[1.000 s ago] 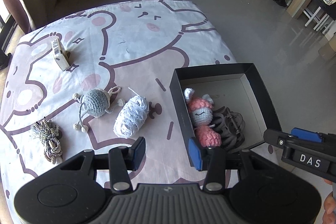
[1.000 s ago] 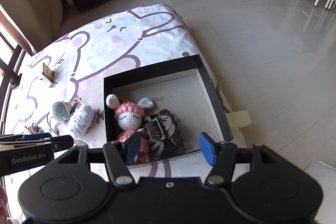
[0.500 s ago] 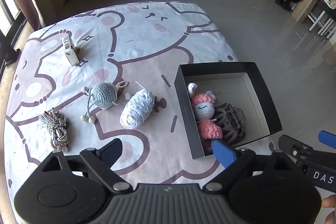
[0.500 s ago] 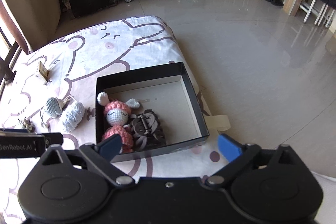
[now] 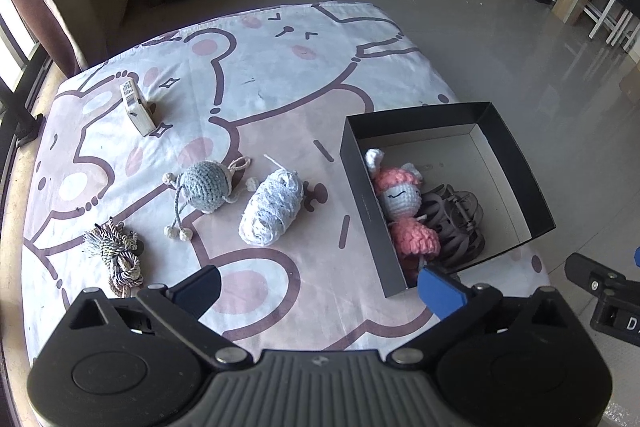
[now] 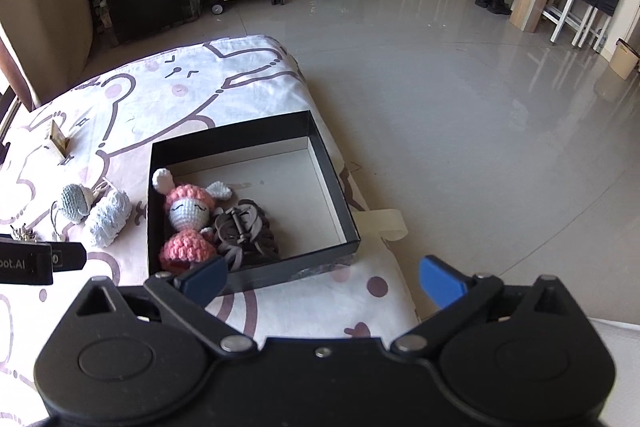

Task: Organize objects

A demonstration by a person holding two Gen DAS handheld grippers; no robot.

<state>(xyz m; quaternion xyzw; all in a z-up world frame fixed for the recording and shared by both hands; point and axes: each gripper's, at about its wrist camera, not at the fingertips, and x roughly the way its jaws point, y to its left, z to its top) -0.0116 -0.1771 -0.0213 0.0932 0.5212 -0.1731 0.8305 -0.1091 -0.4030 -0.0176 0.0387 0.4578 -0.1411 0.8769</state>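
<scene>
Black card box point(image 5: 362, 187) sits at the right edge of the cloth-covered tabletop point(image 5: 280, 75), already holding the pink doll point(image 5: 400, 199) and a dark strap bundle point(image 5: 456, 223). Still outside it: yarn ball point(image 5: 272, 207), grey toy point(image 5: 206, 187), cord point(image 5: 116, 255) and a small carton point(image 5: 138, 105). Left tongs point(image 5: 320, 285) and right tongs point(image 6: 322, 277) are both opening, nearly fully apart, with nothing between them. Risks, as I judge them: the grey toy's dangling strings could snag, the soft yarn could slip from a shallow pinch, and a nudge could push the box off the edge.
</scene>
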